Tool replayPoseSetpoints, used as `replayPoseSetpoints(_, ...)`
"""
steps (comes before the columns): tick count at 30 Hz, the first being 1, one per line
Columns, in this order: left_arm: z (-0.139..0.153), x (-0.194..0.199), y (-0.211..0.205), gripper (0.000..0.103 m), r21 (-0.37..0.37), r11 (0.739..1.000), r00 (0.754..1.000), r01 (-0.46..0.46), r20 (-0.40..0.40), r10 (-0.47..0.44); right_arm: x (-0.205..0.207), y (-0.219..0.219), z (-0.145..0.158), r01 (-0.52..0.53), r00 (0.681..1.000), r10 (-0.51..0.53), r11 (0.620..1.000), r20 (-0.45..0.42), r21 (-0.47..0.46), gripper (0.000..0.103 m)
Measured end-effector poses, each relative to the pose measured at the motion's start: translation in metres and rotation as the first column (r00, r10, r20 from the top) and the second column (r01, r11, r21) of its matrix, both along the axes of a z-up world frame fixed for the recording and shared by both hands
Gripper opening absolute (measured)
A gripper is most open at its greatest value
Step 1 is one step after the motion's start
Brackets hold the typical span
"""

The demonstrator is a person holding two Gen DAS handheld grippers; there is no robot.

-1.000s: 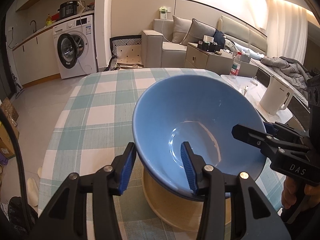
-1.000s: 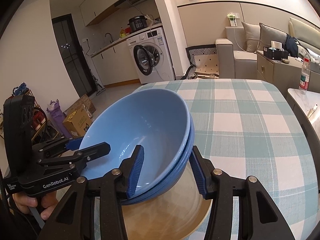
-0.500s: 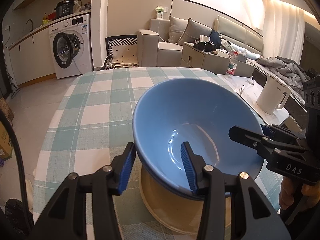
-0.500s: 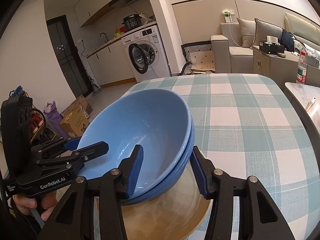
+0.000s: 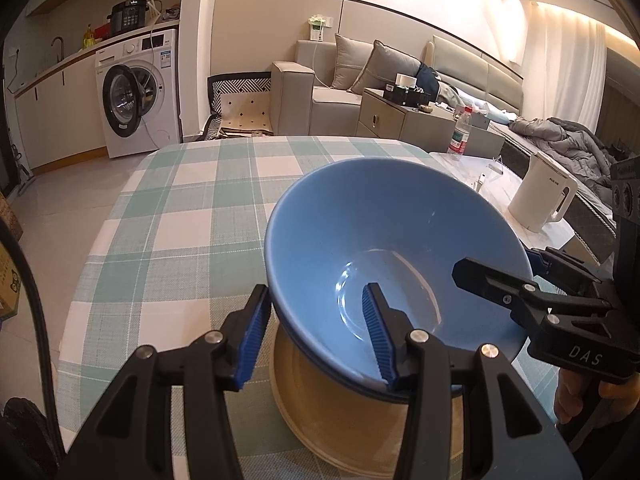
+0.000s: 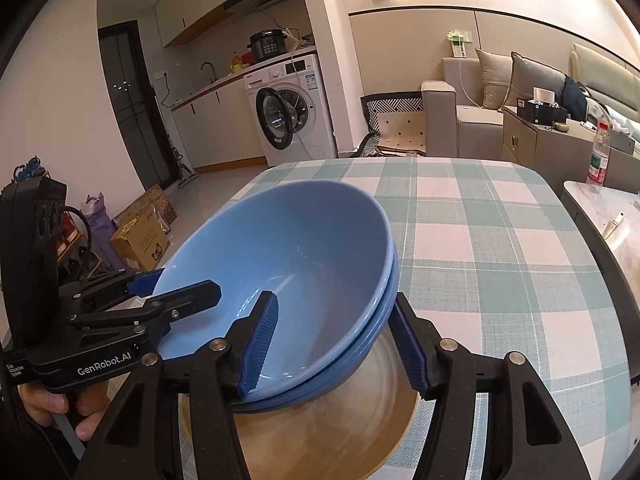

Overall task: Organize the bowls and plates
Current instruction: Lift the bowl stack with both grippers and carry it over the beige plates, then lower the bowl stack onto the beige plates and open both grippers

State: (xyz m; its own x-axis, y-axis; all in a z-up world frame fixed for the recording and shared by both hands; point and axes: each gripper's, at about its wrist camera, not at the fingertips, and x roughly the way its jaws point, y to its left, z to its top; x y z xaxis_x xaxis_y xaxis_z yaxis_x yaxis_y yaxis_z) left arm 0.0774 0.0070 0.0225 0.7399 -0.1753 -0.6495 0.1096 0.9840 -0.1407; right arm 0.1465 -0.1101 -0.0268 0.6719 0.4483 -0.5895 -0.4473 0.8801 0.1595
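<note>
A stack of blue bowls sits nested over a tan plate on the checked table. My left gripper straddles the stack's near rim, one finger inside and one outside; the jaws are wide and a gap shows at the inner pad. My right gripper straddles the opposite rim the same way, also with gaps. Each gripper shows in the other's view: the right one and the left one.
The green and white checked tablecloth runs to the far edge. A white kettle and a water bottle stand on a side table to the right. A washing machine and a sofa lie beyond.
The bowls and both grippers keep the same hold. Both views have shifted a little, with the background sliding slightly.
</note>
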Motion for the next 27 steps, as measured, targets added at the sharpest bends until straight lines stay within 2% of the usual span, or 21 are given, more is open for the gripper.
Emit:
replayPoseSetpoints(22, -0.0024, 0.0024, -0.0009, 0.048, 0.008, 1.000, 1.000, -0.018, 0.025, 0.018, -0.0019, 0.0025, 0.0021, -0.007, 1.000, 0.007, 1.000, 0.013, 0.002, 0.060)
replayPoseSetpoints(27, -0.0023, 0.0023, -0.0022, 0.053, 0.015, 1.000, 0.999, -0.005, 0.032, 0.005, -0.0012, 0.0023, 0.0012, -0.017, 1.000, 0.017, 1.000, 0.012, -0.001, 0.060)
